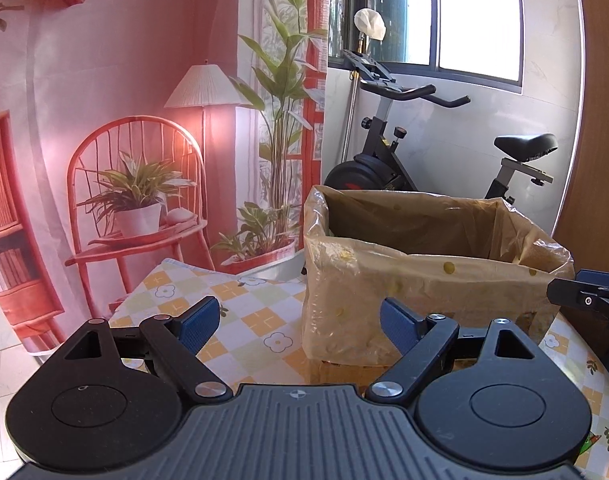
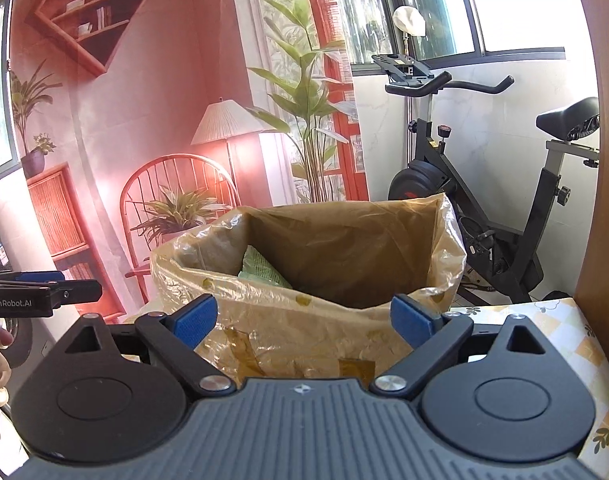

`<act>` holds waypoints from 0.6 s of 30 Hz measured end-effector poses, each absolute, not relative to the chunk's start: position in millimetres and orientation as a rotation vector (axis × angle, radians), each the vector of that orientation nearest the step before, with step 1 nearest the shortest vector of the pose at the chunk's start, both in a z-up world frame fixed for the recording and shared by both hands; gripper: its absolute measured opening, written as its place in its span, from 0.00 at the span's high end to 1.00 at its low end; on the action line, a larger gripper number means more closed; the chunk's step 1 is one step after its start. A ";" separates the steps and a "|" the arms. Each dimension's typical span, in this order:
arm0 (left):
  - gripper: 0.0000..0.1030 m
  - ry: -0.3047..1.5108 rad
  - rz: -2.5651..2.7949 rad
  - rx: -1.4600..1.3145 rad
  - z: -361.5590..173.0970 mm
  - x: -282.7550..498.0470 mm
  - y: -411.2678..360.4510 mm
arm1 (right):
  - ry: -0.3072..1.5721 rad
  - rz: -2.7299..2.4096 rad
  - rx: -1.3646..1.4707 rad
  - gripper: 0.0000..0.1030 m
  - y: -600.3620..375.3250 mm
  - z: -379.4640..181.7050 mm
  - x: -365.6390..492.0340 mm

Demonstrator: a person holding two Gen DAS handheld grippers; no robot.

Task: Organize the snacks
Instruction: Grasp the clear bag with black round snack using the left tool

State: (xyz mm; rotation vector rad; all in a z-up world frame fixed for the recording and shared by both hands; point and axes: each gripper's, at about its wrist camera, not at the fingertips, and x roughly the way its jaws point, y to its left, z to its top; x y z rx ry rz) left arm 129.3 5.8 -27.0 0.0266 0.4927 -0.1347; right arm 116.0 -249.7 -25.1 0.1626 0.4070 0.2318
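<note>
Ahead of both claws, brown cardboard box lined with a crinkled clear plastic bag, standing on the worktop under a checked yellow-and-white flowered cloth; inside the box, against its left wall, pale green snack packet, seen only from the right wrist view; left claw spread wide, nothing between its blue pads, box just beyond its right pad; right claw likewise released and empty, facing the box's near wall; black exercise bike behind the box, by the window; printed room-scene backdrop to the left.
</note>
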 end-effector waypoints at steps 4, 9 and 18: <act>0.14 0.519 -0.112 0.015 -43.4 116.3 16.6 | 0.421 0.220 0.178 0.07 -258.2 -46.0 102.1; 0.16 0.576 -0.143 -0.028 -71.4 101.6 23.6 | 0.454 0.212 0.234 0.07 -272.2 -72.6 90.7; 0.17 0.647 -0.209 -0.043 -118.0 85.7 14.6 | 0.466 0.155 0.155 0.11 -265.1 -110.5 62.9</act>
